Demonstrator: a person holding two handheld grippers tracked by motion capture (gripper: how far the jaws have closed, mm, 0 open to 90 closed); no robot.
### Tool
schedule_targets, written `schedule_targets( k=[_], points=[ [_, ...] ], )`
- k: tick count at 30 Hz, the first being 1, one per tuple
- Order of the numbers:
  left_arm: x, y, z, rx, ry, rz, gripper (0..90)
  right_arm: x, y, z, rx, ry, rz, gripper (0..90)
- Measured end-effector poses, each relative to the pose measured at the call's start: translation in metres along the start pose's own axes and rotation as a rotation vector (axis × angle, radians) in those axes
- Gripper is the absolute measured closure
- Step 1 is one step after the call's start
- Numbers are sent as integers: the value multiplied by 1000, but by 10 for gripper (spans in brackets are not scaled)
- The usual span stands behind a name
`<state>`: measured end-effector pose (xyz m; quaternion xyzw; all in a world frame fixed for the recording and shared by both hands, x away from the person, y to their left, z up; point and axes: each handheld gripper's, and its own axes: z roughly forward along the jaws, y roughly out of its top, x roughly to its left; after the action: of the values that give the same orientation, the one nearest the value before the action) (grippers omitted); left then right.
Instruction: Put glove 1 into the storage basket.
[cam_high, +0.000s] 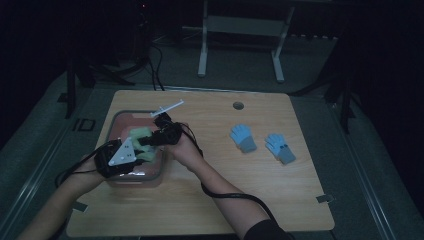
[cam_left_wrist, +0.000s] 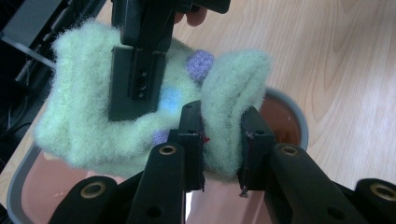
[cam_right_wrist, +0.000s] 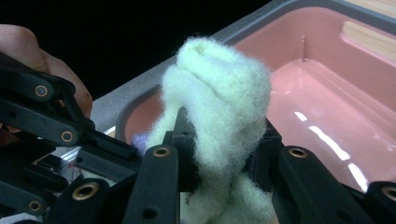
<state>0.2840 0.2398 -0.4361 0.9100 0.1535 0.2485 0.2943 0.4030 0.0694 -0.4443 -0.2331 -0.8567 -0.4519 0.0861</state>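
I see a fuzzy pale-green glove (cam_left_wrist: 93, 126) with purple and blue dots, held over a glossy pink bin (cam_high: 120, 120) on the wooden counter (cam_high: 215, 200). My left hand-held gripper (cam_left_wrist: 223, 144) pinches one fold; my right hand-held gripper (cam_right_wrist: 224, 154) clamps another. Two blue gloves (cam_high: 260, 142) lie well apart, in a dark room.

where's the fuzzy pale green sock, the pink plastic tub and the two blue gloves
fuzzy pale green sock (cam_left_wrist: 84, 126), left gripper view, its body
pink plastic tub (cam_right_wrist: 322, 88), right gripper view, inner wall
two blue gloves (cam_high: 243, 137), high view, left glove's palm
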Motion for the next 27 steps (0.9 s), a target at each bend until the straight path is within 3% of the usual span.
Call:
schedule_targets(
  k=[6,12,18,27],
  points=[
    [4,-15,8,24,-30,14,751,0,-3,18,18,-10,7,701],
    [9,-29,24,40,-31,-9,750,-11,-5,38,51,-28,29,701],
    [18,-39,40,52,-43,-53,750,-19,-1,55,102,-90,16,699],
    [28,-38,58,115,-77,-31,747,-27,4,71,202,-181,24,692]
  ],
)
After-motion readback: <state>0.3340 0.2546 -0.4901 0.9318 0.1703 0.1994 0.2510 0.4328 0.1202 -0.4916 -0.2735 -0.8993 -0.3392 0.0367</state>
